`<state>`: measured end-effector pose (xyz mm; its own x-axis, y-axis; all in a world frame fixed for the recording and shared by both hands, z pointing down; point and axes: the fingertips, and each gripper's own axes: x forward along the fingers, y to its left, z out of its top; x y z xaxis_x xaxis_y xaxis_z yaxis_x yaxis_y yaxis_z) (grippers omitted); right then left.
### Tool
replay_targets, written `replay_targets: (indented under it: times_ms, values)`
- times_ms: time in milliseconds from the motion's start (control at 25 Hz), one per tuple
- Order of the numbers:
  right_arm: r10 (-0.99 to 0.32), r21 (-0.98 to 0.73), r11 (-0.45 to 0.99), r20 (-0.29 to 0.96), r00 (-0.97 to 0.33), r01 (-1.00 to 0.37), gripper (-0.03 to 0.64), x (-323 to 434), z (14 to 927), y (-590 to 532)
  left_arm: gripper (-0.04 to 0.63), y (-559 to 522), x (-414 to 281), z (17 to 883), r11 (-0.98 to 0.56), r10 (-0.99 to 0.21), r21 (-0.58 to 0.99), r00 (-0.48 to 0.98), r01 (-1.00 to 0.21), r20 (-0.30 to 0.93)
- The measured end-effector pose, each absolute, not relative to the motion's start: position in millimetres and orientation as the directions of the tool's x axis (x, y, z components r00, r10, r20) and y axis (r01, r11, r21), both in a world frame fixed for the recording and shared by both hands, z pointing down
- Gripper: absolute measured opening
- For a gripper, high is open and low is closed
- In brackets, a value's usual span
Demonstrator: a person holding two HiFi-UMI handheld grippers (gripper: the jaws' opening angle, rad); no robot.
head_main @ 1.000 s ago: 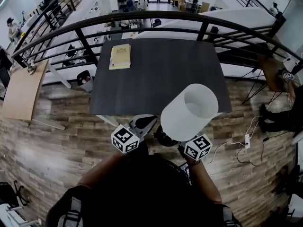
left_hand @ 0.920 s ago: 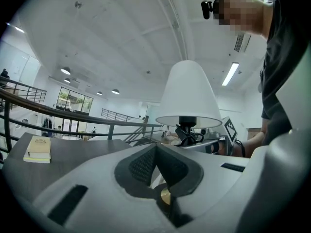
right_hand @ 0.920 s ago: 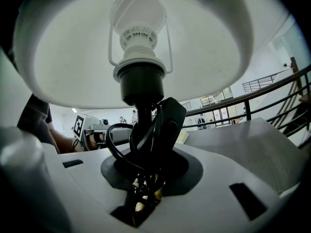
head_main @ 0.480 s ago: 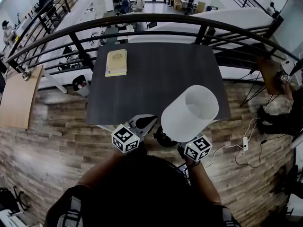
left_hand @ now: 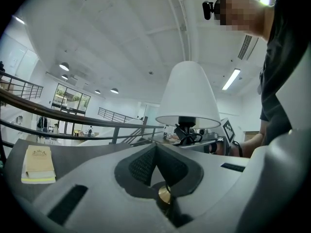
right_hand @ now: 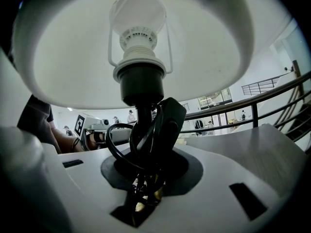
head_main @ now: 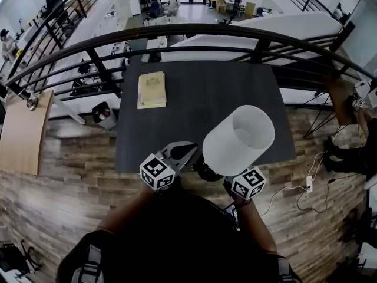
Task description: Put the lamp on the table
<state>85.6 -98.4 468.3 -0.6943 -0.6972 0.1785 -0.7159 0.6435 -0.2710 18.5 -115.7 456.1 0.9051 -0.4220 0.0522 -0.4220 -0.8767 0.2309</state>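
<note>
Right claw (right_hand: 146,178): grasping the black stem of the white cone-shaded table lamp (head_main: 238,139).
Left claw (left_hand: 155,164): clenched, empty, beside lamp.
Dark grey rectangular desk (head_main: 200,99): carries yellow book (head_main: 152,89).

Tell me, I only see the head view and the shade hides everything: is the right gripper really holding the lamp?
Observer: Yes. The right gripper has its fingers shut on the lamp at its black stem, with the cord coiled round it.
Operator: And the left one?
Observer: The left gripper is shut, with nothing between its fingers.
Operator: Bulb fitted?
Observer: Yes, a white bulb is screwed in.
</note>
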Motion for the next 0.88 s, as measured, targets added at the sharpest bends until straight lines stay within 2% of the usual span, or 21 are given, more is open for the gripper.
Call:
replay_targets:
  times_ms: [520, 880]
  values:
    - [-0.724, -0.254, 0.609, 0.210, -0.657, -0.751, 0.094, 36, 466, -170, 0.009, -170, -45, 452, -0.886, -0.403, 0.232, 0.914, -0.402, 0.046]
    - [-0.678, -0.285, 0.637, 0.236, -0.697, -0.716, 0.094, 29, 485, -206, 0.009, -203, -65, 460, -0.833, -0.480, 0.287, 0.876, -0.474, 0.052]
